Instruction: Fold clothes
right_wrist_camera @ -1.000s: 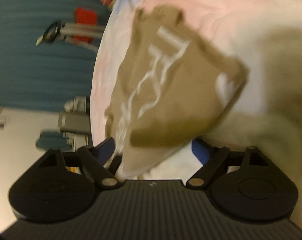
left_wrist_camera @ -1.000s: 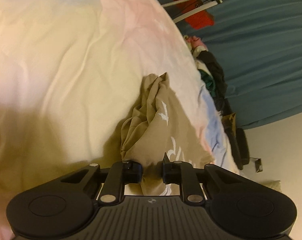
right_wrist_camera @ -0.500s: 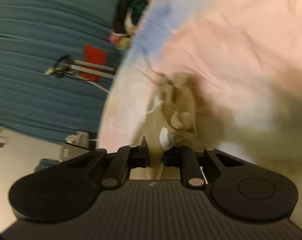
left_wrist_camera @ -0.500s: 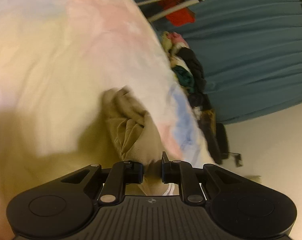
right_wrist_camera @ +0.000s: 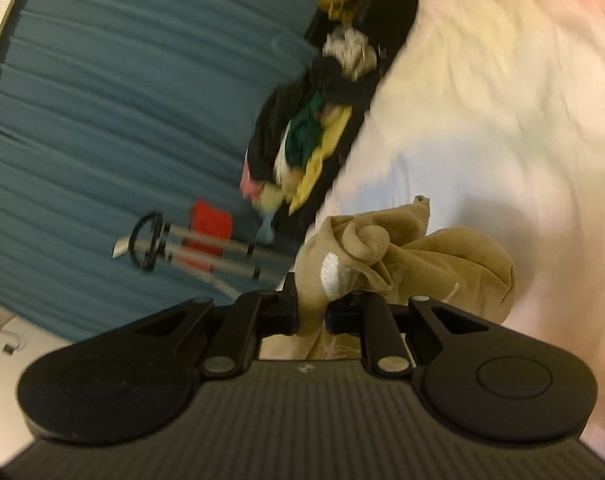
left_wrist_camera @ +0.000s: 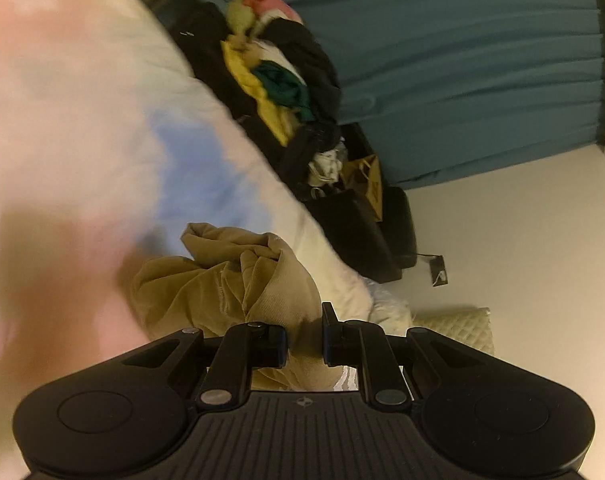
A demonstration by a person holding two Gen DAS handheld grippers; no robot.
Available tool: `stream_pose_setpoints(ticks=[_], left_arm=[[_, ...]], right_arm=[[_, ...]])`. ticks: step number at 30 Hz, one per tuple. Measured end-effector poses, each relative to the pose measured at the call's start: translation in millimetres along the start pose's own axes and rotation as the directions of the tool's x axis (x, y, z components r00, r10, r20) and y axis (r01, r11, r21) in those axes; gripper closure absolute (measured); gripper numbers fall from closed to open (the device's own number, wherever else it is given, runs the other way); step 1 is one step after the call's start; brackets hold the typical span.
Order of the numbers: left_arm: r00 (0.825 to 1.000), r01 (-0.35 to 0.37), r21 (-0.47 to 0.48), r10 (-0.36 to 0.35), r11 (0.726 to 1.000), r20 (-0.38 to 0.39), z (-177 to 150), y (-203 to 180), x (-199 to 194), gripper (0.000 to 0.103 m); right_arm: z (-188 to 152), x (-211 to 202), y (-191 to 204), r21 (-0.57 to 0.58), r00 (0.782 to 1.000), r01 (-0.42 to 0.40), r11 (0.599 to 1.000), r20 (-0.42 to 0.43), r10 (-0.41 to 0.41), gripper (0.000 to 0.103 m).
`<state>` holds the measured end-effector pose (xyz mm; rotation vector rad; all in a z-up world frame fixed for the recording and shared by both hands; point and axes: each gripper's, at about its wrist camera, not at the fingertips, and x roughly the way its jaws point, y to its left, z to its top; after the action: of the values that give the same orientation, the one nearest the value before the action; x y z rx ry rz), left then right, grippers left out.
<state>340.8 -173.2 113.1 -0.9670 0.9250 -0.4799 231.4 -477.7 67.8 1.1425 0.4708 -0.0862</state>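
Left wrist view: tan garment point(left_wrist_camera: 238, 280) is pinched by left gripper point(left_wrist_camera: 304, 340), bunched above the pastel bedspread point(left_wrist_camera: 82, 120). Right gripper point(right_wrist_camera: 312, 312) is likewise clamped on tan garment point(right_wrist_camera: 382, 256).

Both tools are matte black plastic; the left gripper point(left_wrist_camera: 304, 342) has a broad ribbed body with a small round emblem at its centre, a shallow round disc on each rounded shoulder, and silver pivot pins on its angled linkage arms; the right gripper point(right_wrist_camera: 311, 312) is the same build, blurred, with short square black fingers point(right_wrist_camera: 287, 311).
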Motion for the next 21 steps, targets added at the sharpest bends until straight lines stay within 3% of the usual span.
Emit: stream_pose_setpoints(ticks=[4,7,11,15,19,21], left_arm=[[0.999,0.044,0.063,-0.044,0.997,-0.009,29,-43,80,0.087],[0.999,0.041,0.152,-0.041,0.987,-0.004,23,-42,135,0.087],[0.998,-0.014,0.256,0.028,0.967,-0.053,-6,6,167,0.087],[0.988,-0.067,0.353,0.112,0.933,-0.108,-40,64,180,0.087],[0.979,-0.089,0.442,0.161,0.893,-0.127,-61,97,176,0.085],[0.975,-0.097,0.484,0.181,0.870,-0.130,-65,99,173,0.081]], right_arm=[[56,16,5,-0.079,0.994,0.035,0.996,0.102,-0.027,0.087],[75,39,-10,-0.134,0.986,0.093,0.987,0.152,-0.073,0.087],[61,78,-74,-0.147,0.980,0.173,0.974,0.124,-0.155,0.087],[14,86,-151,-0.098,0.974,0.228,0.969,0.020,-0.227,0.087],[-25,78,-199,-0.015,0.978,0.206,0.979,-0.017,-0.206,0.086],[-32,75,-205,0.005,0.977,0.213,0.977,-0.024,-0.213,0.085]])
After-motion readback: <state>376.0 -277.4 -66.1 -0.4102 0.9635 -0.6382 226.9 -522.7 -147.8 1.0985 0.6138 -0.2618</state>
